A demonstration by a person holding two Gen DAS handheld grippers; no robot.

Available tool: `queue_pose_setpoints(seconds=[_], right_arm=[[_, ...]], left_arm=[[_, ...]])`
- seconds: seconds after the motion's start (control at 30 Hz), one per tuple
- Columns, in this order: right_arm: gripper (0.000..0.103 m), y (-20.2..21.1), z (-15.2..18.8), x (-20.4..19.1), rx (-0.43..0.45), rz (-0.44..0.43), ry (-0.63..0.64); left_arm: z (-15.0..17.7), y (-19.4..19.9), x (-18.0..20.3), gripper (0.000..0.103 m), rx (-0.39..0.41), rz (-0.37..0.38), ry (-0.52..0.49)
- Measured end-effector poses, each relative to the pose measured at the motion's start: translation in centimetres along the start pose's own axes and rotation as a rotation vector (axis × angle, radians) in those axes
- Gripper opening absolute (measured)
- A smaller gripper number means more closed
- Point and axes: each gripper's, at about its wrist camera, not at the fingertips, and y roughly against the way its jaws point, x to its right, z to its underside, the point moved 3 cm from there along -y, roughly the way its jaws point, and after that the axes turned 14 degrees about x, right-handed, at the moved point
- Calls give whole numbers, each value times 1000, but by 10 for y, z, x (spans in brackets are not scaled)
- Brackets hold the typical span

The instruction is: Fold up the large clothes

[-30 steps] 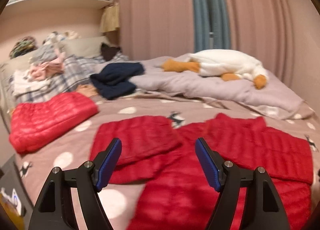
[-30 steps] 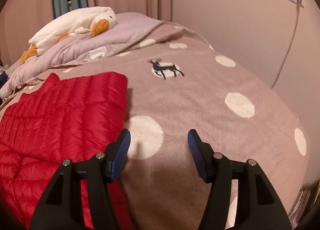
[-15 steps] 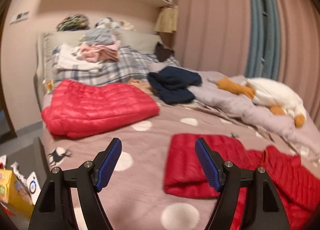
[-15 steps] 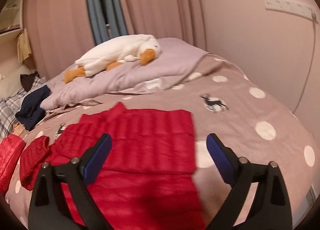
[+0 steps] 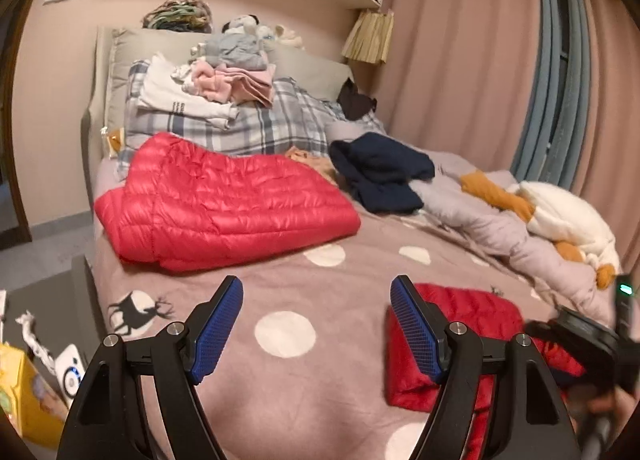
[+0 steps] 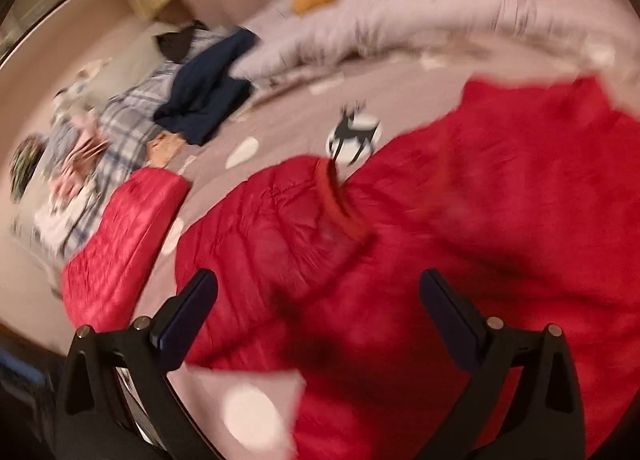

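A red puffer jacket (image 6: 420, 252) lies on the spotted bedspread (image 5: 288, 300), one sleeve folded inward; its left part shows in the left wrist view (image 5: 460, 324). My left gripper (image 5: 316, 324) is open and empty above the bedspread, left of that jacket. My right gripper (image 6: 320, 312) is open and empty, just above the jacket near its folded sleeve; this view is motion-blurred. It also appears at the right edge of the left wrist view (image 5: 592, 344). A second red puffer jacket (image 5: 224, 204) lies folded near the pillows.
A dark navy garment (image 5: 380, 172), a plaid pillow (image 5: 256, 124) with stacked clothes (image 5: 224, 76), a rumpled lilac duvet (image 5: 480, 216) and a white plush goose (image 5: 568, 216) lie at the far side. The bed's left edge drops to a floor with clutter (image 5: 28, 376).
Both grippers swung left. The left view now faces the headboard and the folded jacket. The right gripper moved from the bare bedspread to over the red jacket and opened wider.
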Motion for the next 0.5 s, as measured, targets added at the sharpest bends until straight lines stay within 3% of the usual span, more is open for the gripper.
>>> queue_pose_setpoints(seconds=[0.03,0.07,0.1,0.13,0.17,0.2,0.33,0.5], right_arm=[[99,-19,5,-1,-44,14,-34],[90,-35,12,-1,-92,35,-47],[70,-43,16,-3,-111,50,-36],[56,-44,19,-5,-81,53,-6],[31,-39,19,-6,-54,32,4],[23,-34,20,-6,-35,13,7],[15,11,4,0,65,54,31],[14,87,-23,9,212,175,216]], left_arm=[[2,-2,4,76,11,6,-19],[3,-3,6,76,12,14,-32],[4,-5,8,76,3,21,-47],[6,-6,10,76,-8,22,-62],[7,-6,10,76,-8,20,-65],[7,-5,10,76,-4,19,-63],[4,1,11,76,3,34,-58],[2,2,14,76,-30,73,-14]])
